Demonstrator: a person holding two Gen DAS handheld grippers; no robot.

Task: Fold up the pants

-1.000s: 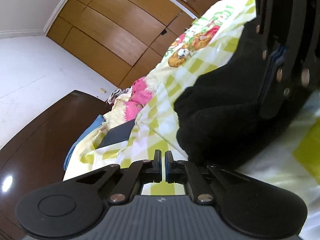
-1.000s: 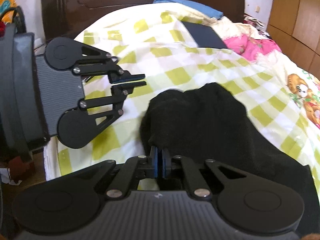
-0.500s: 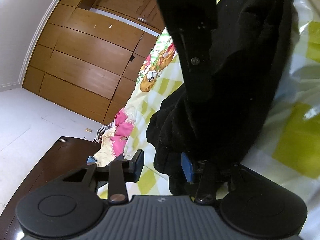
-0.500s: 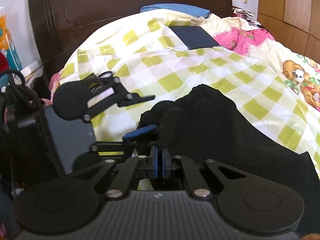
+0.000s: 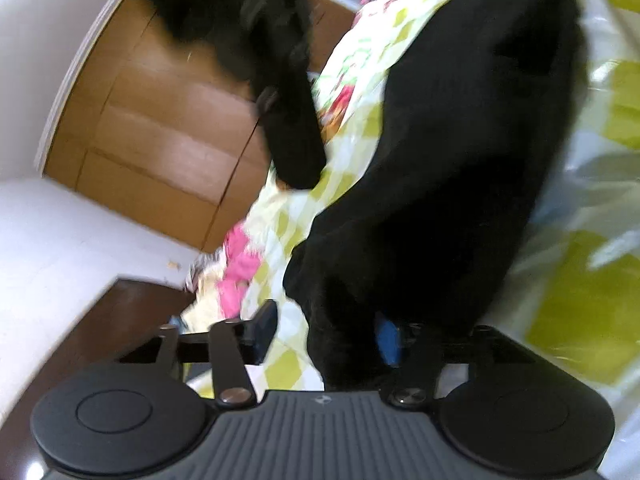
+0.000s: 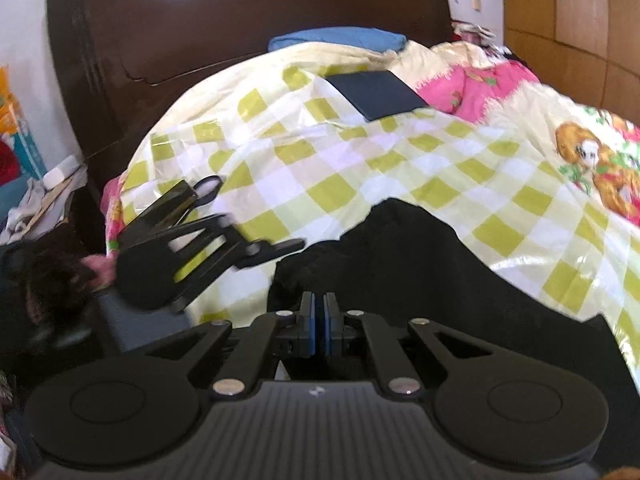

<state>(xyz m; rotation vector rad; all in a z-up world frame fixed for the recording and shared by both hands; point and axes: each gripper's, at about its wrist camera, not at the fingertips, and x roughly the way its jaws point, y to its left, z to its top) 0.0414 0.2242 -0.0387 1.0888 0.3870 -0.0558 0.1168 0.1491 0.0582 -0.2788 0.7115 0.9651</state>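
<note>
Black pants (image 6: 424, 264) lie on a yellow-and-white checked bedcover (image 6: 344, 152). My right gripper (image 6: 319, 322) is shut at the pants' near edge; whether cloth is pinched between the blue pads is hidden. My left gripper (image 5: 326, 330) is open, with the bunched end of the pants (image 5: 432, 184) between its jaws. It also shows in the right wrist view (image 6: 276, 252), at the pants' left edge. The right gripper's body (image 5: 280, 80) shows blurred at the top of the left wrist view.
A dark flat rectangle (image 6: 378, 94) lies on the bedcover near pink bedding (image 6: 472, 88) and a blue pillow (image 6: 336, 38). A dark wooden headboard (image 6: 200, 32) stands behind. Wooden wardrobe doors (image 5: 160, 132) lie to the side. Clutter (image 6: 36, 196) sits left of the bed.
My left gripper opened from shut and moved in around the bunched end of the pants. My right gripper stayed shut at the pants' edge and rose a little.
</note>
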